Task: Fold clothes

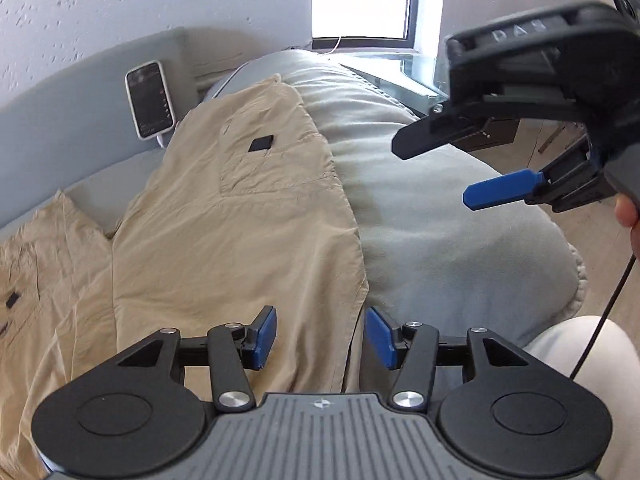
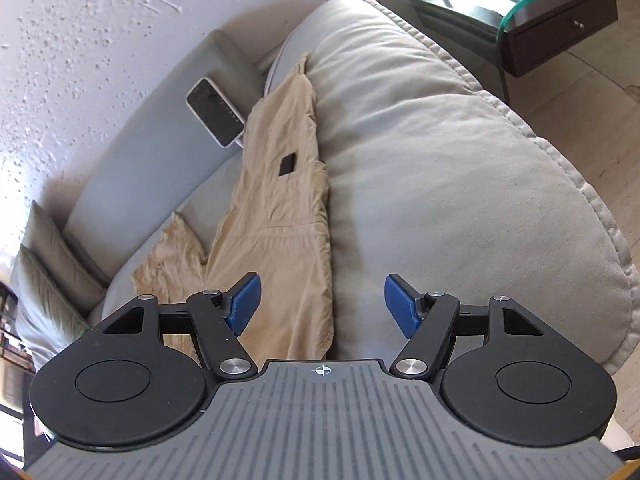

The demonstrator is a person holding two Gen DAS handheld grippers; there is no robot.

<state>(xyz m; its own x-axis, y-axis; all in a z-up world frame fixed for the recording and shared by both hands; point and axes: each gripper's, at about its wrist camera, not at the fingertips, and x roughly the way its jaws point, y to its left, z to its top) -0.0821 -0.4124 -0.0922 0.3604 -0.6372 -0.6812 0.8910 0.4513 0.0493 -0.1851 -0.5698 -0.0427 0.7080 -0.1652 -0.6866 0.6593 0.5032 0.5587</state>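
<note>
Beige trousers (image 1: 240, 216) lie spread on a pale grey blanket (image 1: 440, 248) over a bed; they also show in the right wrist view (image 2: 280, 216). A small black tag (image 1: 261, 143) sits on their back pocket. My left gripper (image 1: 322, 336) is open and empty, low over the near right edge of the trousers. My right gripper (image 2: 322, 304) is open and empty, higher above the near edge of the trousers and the blanket (image 2: 460, 184). In the left wrist view the right gripper (image 1: 444, 168) hovers at the upper right, fingers apart.
A phone (image 1: 150, 100) with a white cable leans on the grey headboard (image 1: 60, 128), just beyond the trousers. A glass-topped bedside table (image 2: 560, 20) stands at the far right beside a window (image 1: 360, 0). Cushions (image 2: 48, 264) lie at the left. A knee in light trousers (image 1: 580, 360) is at the lower right.
</note>
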